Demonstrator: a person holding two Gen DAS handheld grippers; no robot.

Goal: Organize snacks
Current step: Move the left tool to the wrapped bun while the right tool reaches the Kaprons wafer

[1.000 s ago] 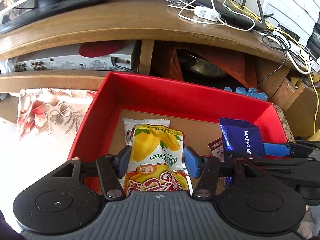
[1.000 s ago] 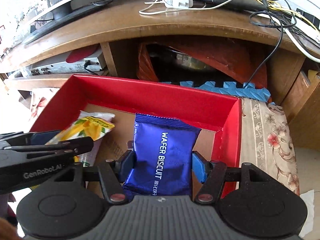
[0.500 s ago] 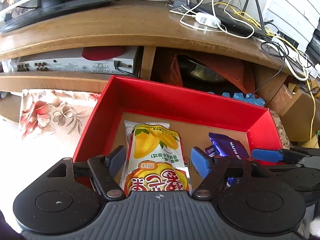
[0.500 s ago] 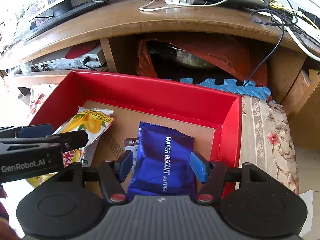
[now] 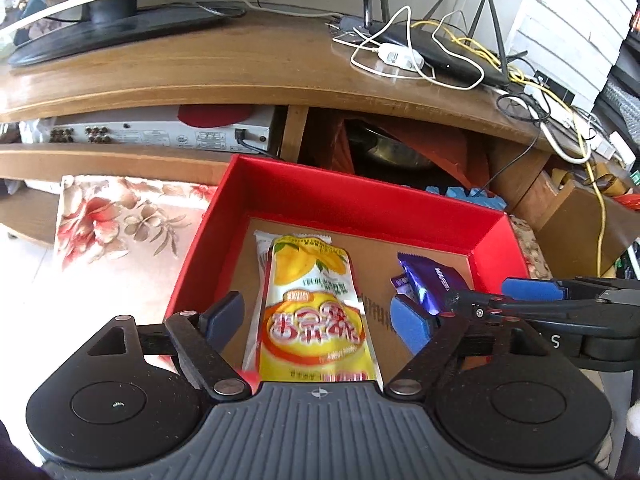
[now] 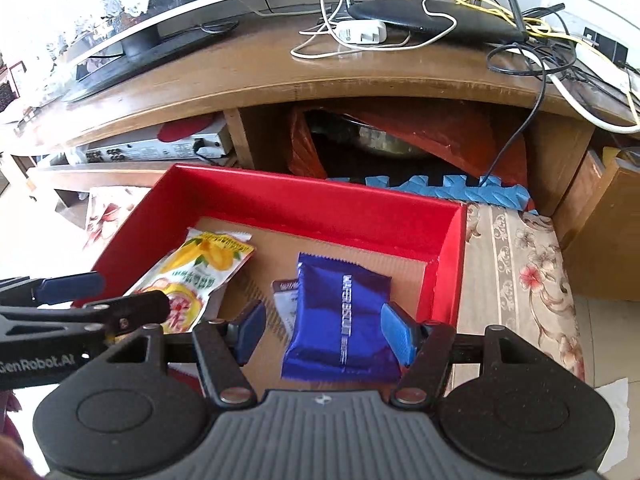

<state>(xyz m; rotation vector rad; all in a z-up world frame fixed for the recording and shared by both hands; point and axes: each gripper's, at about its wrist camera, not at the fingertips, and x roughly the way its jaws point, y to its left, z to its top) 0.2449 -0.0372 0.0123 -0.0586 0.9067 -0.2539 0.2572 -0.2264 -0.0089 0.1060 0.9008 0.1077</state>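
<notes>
A red box [image 5: 360, 204] with a cardboard floor holds the snacks; it also shows in the right wrist view [image 6: 304, 196]. A yellow mango snack packet [image 5: 312, 312] lies on the left of the floor, between the spread fingers of my left gripper [image 5: 318, 318], which is open and not touching it. A blue wafer biscuit packet [image 6: 344, 320] lies on the right, over a small white packet [image 6: 286, 304]. My right gripper [image 6: 326, 330] is open, its fingers apart on either side of the blue packet. The mango packet [image 6: 200, 268] and the blue packet [image 5: 432, 280] show in both views.
The box sits on a floral cloth [image 6: 520, 264] in front of a wooden TV stand [image 5: 240, 68]. A silver player [image 5: 160, 132] sits on its shelf. A router and cables [image 5: 432, 52] lie on top. Blue foam mat [image 6: 440, 188] lies behind the box.
Both grippers opened and let go of their packets, which now lie on the box floor. Both grippers drew back and up from the box.
</notes>
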